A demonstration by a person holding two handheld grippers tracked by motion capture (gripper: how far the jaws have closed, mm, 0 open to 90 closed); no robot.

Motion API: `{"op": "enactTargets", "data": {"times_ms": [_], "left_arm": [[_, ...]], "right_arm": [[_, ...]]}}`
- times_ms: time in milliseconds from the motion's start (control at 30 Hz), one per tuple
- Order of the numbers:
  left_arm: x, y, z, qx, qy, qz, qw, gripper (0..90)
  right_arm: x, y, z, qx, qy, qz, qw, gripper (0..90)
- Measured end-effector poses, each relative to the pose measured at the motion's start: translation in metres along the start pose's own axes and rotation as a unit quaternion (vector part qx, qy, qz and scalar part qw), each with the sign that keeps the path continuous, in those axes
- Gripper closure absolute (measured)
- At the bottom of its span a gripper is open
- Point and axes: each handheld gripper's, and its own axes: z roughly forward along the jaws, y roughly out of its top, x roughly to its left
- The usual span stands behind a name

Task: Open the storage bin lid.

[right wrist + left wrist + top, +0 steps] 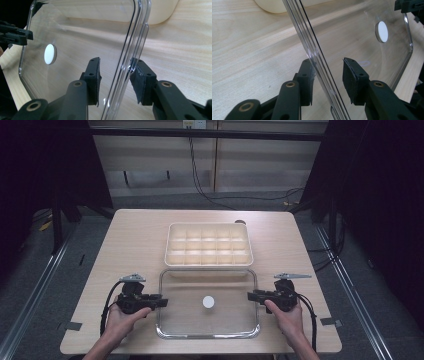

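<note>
Pale wood table (135,240) carries a cream tray (208,245) and a clear lid (208,304). Left claw (162,301) and right claw (251,295) each straddle a lid edge, jaws apart, not clamped.

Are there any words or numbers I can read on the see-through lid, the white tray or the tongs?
None: nothing here can be read.
Clear lid: no print; its white round spot is blank.
Cream tray: plain.
Left tongs and right tongs: black, no lettering visible.
</note>
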Motion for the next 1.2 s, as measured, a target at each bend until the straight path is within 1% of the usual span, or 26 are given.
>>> {"op": "enactTargets", "data": {"times_ms": [167, 200, 233, 267, 400, 433, 500, 533, 667, 733, 867, 933, 967, 1000, 1033, 1067, 1100, 1133, 1167, 1200], "left_arm": [[0.003, -0.002, 0.003, 0.01, -0.002, -0.005, 0.9999, 61.2], [0.003, -0.002, 0.005, 0.014, 0.003, -0.007, 0.9999, 61.2], [0.003, -0.002, 0.005, 0.014, 0.003, -0.007, 0.9999, 61.3], [0.005, -0.002, 0.006, 0.019, 0.004, -0.006, 0.9998, 61.3], [0.006, -0.002, 0.007, 0.02, 0.002, -0.011, 0.9997, 61.1], [0.008, -0.001, 0.008, 0.026, 0.0, -0.011, 0.9996, 61.0], [0.009, 0.0, 0.01, 0.029, 0.003, -0.01, 0.9995, 60.6], [0.009, 0.0, 0.011, 0.03, 0.003, -0.013, 0.9995, 60.4], [0.009, 0.001, 0.013, 0.033, 0.007, -0.009, 0.9994, 59.7], [0.01, 0.001, 0.014, 0.037, 0.005, -0.012, 0.9992, 59.6], [0.01, 0.001, 0.015, 0.038, 0.008, -0.011, 0.9992, 59.4], [0.011, 0.001, 0.015, 0.042, 0.007, -0.013, 0.999, 59.3], [0.012, 0.002, 0.016, 0.047, 0.008, -0.013, 0.9988, 58.9], [0.012, 0.002, 0.016, 0.047, 0.008, -0.013, 0.9988, 58.8], [0.012, 0.002, 0.018, 0.049, 0.008, -0.014, 0.9987, 58.7], [0.012, 0.002, 0.019, 0.048, 0.01, -0.014, 0.9987, 58.7], [0.012, 0.002, 0.019, 0.049, 0.008, -0.015, 0.9986, 58.4], [0.012, 0.002, 0.019, 0.049, 0.008, -0.015, 0.9986, 58.4], [0.012, 0.002, 0.02, 0.047, 0.01, -0.016, 0.9987, 58.5], [0.012, 0.002, 0.02, 0.048, 0.01, -0.016, 0.9987, 58.6]], "right_arm": [[-0.002, -0.002, 0.004, 0.012, -0.009, 0.003, 0.9999, 58.3], [-0.003, -0.003, 0.006, 0.015, -0.012, 0.004, 0.9998, 57.9], [-0.003, -0.003, 0.006, 0.015, -0.012, 0.004, 0.9998, 57.9], [-0.005, -0.003, 0.007, 0.019, -0.012, 0.007, 0.9997, 57.7], [-0.005, -0.003, 0.009, 0.022, -0.014, 0.008, 0.9996, 57.3], [-0.006, -0.003, 0.01, 0.024, -0.016, 0.009, 0.9995, 56.9], [-0.007, -0.002, 0.012, 0.025, -0.019, 0.009, 0.9994, 56.5], [-0.008, -0.002, 0.012, 0.026, -0.021, 0.009, 0.9994, 56.2], [-0.009, -0.002, 0.014, 0.032, -0.025, 0.009, 0.9992, 55.4], [-0.01, 0.0, 0.016, 0.034, -0.03, 0.007, 0.9989, 54.4], [-0.009, 0.0, 0.019, 0.04, -0.037, 0.002, 0.9985, 51.9], [-0.009, 0.0, 0.02, 0.043, -0.038, 0.001, 0.9984, 51.0], [-0.008, 0.0, 0.021, 0.047, -0.043, -0.004, 0.998, 49.3], [-0.008, 0.0, 0.021, 0.047, -0.043, -0.004, 0.998, 49.3], [-0.007, 0.0, 0.022, 0.047, -0.052, -0.01, 0.9975, 47.9], [-0.007, 0.0, 0.022, 0.047, -0.052, -0.01, 0.9975, 47.9], [-0.006, 0.001, 0.023, 0.047, -0.061, -0.014, 0.9969, 46.8], [-0.006, 0.001, 0.023, 0.047, -0.061, -0.014, 0.9969, 46.8], [-0.007, 0.001, 0.024, 0.043, -0.06, -0.017, 0.9971, 45.4], [-0.007, 0.001, 0.024, 0.043, -0.059, -0.017, 0.9972, 43.7]]}}
